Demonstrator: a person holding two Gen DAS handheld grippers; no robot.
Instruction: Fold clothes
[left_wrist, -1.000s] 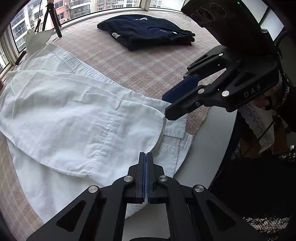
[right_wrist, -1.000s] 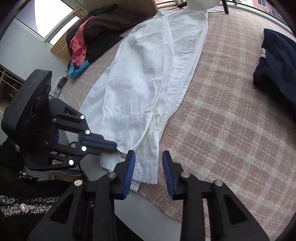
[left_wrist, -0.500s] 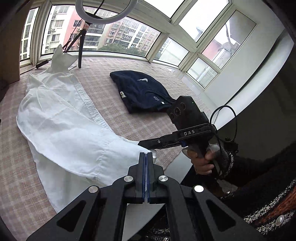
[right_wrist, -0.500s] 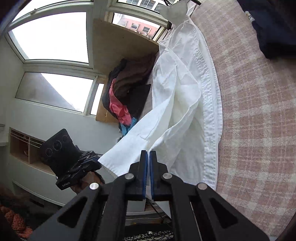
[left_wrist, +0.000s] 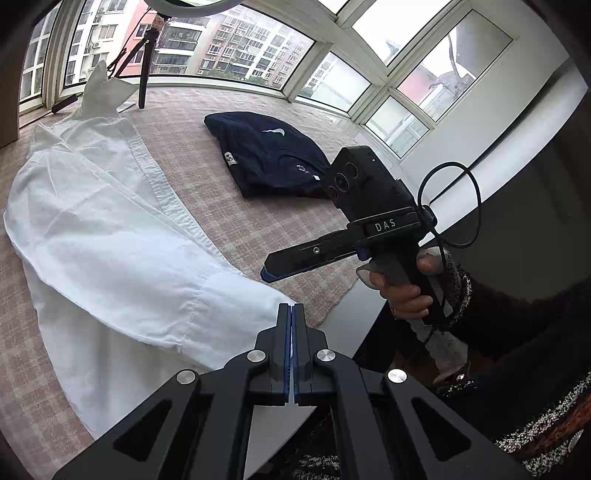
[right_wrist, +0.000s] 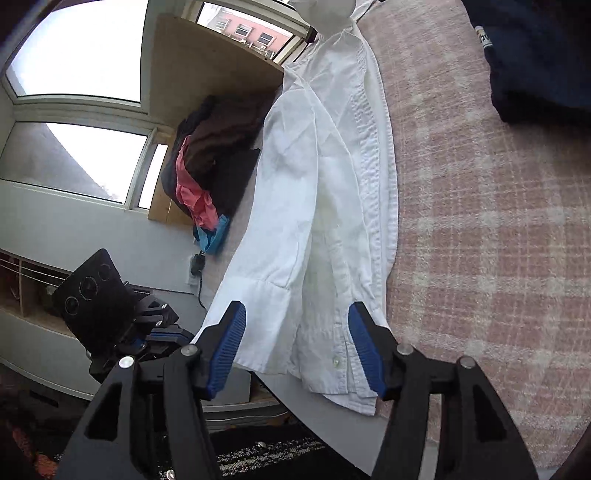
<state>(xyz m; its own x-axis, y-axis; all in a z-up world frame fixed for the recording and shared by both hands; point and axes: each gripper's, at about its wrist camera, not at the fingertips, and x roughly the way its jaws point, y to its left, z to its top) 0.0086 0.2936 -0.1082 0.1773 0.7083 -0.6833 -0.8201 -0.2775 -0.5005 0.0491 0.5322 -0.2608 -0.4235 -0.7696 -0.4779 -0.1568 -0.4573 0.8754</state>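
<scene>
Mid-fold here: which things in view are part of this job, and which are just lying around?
In the job: white shirt; left gripper, shut on its cuff; right gripper, open.

Lying about: folded navy garment; heap of dark and pink clothes; tripod.

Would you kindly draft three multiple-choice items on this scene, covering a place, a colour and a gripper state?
1. Where does the folded garment lie?
A. on the plaid cloth, apart from the white shirt
B. on top of the shirt
C. on the floor

2. What colour is it?
A. red
B. navy
C. yellow

3. How is the right gripper?
A. shut on cloth
B. open
C. out of view

Answers:
1 A, plaid shows between them.
2 B, dark blue fabric.
3 B, its blue pads stand wide apart over the shirt.
</scene>
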